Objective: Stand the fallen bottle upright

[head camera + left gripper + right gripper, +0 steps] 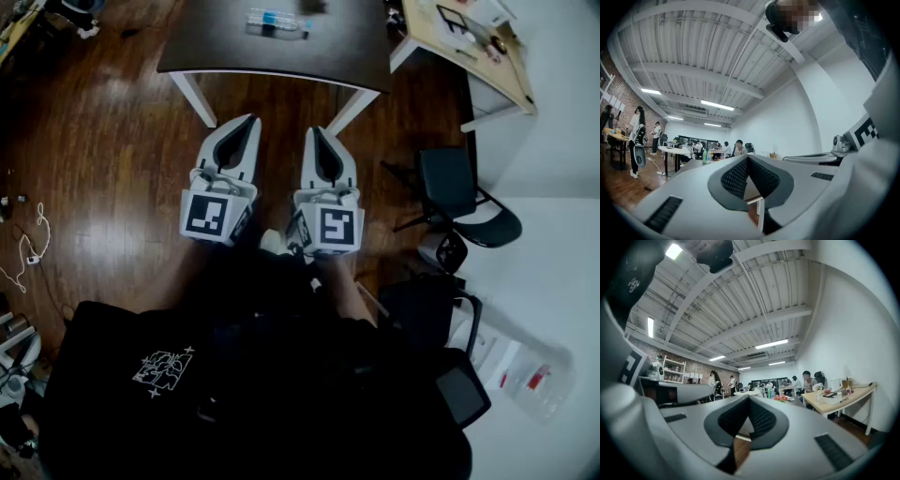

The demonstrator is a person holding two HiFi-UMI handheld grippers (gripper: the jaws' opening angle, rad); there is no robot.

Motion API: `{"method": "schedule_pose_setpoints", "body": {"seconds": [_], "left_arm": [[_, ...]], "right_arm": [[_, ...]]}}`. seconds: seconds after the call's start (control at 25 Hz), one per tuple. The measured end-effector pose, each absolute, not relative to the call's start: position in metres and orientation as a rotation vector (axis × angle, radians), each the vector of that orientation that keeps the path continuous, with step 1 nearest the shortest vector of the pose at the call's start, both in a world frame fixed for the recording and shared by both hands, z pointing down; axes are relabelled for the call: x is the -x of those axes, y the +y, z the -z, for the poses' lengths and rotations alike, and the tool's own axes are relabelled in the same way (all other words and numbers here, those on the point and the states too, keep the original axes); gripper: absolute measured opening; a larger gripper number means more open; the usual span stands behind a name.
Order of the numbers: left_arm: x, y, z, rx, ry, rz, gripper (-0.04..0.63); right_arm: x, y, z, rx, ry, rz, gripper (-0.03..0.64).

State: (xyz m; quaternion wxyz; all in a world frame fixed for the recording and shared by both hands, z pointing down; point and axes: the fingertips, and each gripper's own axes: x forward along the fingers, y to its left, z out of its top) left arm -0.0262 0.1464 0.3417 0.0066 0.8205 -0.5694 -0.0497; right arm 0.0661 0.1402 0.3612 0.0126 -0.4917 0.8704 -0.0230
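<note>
**Left gripper** point(748, 157): black ribbed pads point(736, 178) drawn together, tips meeting, nothing between them. White shell; black-and-white marker cube at the rear. Held level. In the head view the left gripper point(249, 120) lies left of its twin, tip toward the table.

**Right gripper** point(749, 398): pads point(732, 420) likewise closed tip to tip, with nothing held. White shell, marker cube at the rear, held level. In the head view the right gripper point(312, 130) sits just beside the left one, the two side by side and apart.

**Bottle** point(277, 22): clear plastic with a blue label. It lies on its side on the table, lengthwise across the top, toward the far edge. Well apart from both grippers and touched by neither.

**Table** point(328, 52): dark top on white legs, ahead of both gripper tips.

**Floor** point(103, 141): dark glossy wood boards, under the table and under both grippers.

**Cable** point(33, 246): white, loose on the floor at the left.

**Chair** point(459, 192): black, to the right of the grippers, where the wood meets a white surface.

**Desk** point(469, 42): pale wood, at the upper right, with small items on it that are too small to tell.

**Shirt** point(234, 394): black with a small white print, on the person, filling the lower part of the head view.

**Background**: in both gripper views, a ribbed white ceiling with strip lights and people at distant desks.
</note>
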Motion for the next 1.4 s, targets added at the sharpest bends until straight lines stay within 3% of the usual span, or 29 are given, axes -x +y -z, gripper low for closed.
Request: {"method": "schedule_pose_setpoints", "body": {"seconds": [1.4], "left_arm": [[0.076, -0.146, -0.381, -2.744, -1.425, 0.008, 0.0]], "right_arm": [[0.0, -0.135, -0.37, 1.734, 2.638, 0.036, 0.023]]}}
